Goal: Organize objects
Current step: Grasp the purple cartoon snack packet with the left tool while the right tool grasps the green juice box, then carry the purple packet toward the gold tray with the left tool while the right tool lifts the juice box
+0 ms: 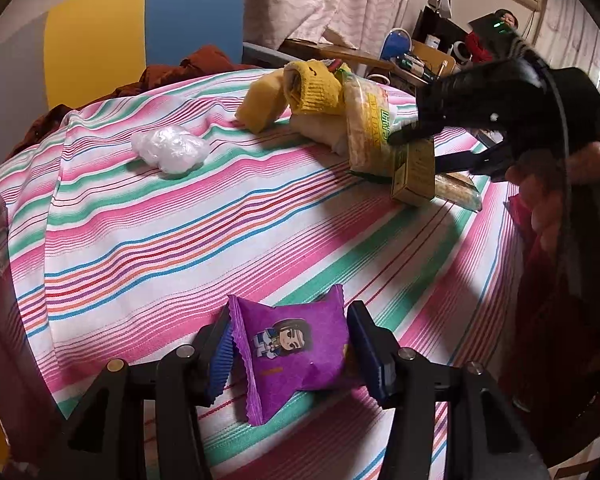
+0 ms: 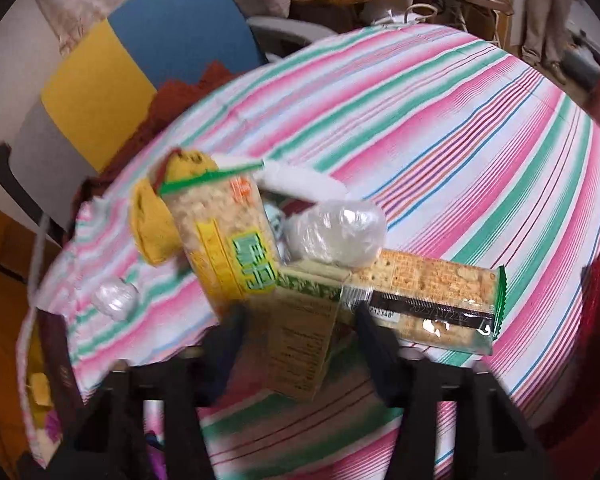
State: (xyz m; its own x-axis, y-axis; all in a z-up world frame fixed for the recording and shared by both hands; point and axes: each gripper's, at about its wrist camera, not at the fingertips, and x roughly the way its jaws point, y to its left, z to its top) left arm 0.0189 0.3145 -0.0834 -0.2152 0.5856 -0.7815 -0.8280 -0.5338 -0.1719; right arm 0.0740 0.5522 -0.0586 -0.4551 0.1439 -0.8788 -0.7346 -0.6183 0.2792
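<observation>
The left gripper [image 1: 290, 344] stands spread around a purple crinkle-edged snack packet [image 1: 290, 350], which lies between its jaws on the striped tablecloth [image 1: 140, 240]. The right gripper [image 2: 298, 344] brackets a small olive cardboard box [image 2: 300, 344]; blur hides whether it bites. If that hold is loose, the box may tip into the leaning rice-cracker pack [image 2: 224, 240] just ahead and topple the pile. The box's far end is hidden.

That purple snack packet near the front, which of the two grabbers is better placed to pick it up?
Left. The purple snack packet sits right between the left gripper's open fingers, while the right gripper is over at the pile, around the small box.
</observation>
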